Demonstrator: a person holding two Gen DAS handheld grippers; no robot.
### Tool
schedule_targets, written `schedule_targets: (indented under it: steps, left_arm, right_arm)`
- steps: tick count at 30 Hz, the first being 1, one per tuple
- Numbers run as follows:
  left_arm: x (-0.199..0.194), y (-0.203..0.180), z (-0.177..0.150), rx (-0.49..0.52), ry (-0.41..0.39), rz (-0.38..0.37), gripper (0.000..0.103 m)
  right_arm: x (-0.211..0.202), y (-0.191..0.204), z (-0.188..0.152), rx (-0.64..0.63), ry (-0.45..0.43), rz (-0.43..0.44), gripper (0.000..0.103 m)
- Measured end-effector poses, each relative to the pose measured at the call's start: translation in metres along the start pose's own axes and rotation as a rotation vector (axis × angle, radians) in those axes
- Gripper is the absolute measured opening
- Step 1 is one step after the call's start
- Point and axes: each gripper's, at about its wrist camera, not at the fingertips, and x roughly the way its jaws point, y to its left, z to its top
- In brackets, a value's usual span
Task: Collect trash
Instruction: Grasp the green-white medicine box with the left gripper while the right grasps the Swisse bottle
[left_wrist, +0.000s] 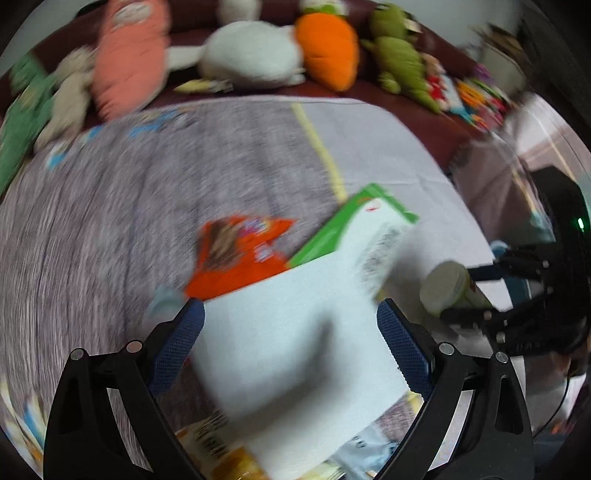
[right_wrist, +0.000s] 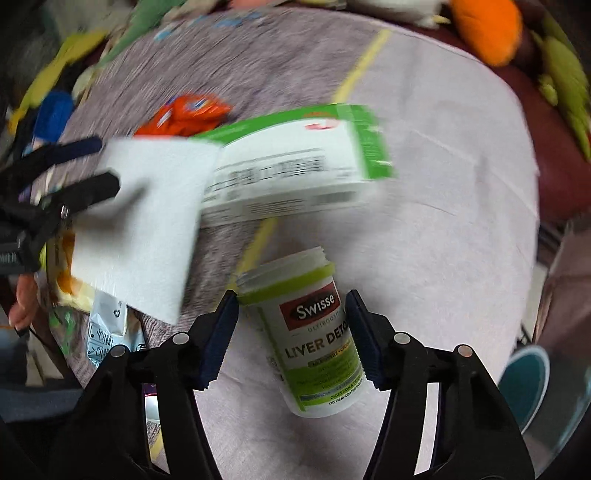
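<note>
Bedspread (right_wrist: 424, 221); right fingers (right_wrist: 364, 343) part-open, straddling bottle (right_wrist: 317, 332)

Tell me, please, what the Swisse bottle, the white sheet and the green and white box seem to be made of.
Swisse bottle: probably rigid plastic, smooth white, with a glossy printed label and a threaded neck without a cap.
White sheet: probably paper towel or tissue, matte, faintly textured; blur leaves it uncertain.
Green and white box: probably thin printed cardboard, judging by its flat faces and sharp folded edges.

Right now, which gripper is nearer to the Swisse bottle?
Right. The right gripper has the Swisse bottle between its fingers; the left gripper is off to the side, holding a white box.
</note>
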Motion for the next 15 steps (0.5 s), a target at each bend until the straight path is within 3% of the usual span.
schedule_targets:
  steps: [2,7,15]
  left_arm:
    - [0.006,-0.017,0.010,0.073,0.011,-0.002,0.095]
    - [0.046,-0.060,0.034,0.301,0.127,-0.056,0.095]
    - [0.104,-0.068,0.050,0.396,0.263,-0.027,0.095]
  right_arm:
    - [-0.008,-0.018,-0.005,0.061,-0.022,-0.005,0.057]
    - [-0.016,-0.051,-0.023,0.165,-0.047,0.015,0.057]
    - [-0.012,-0.082,-0.038,0.248,-0.063,0.063,0.057]
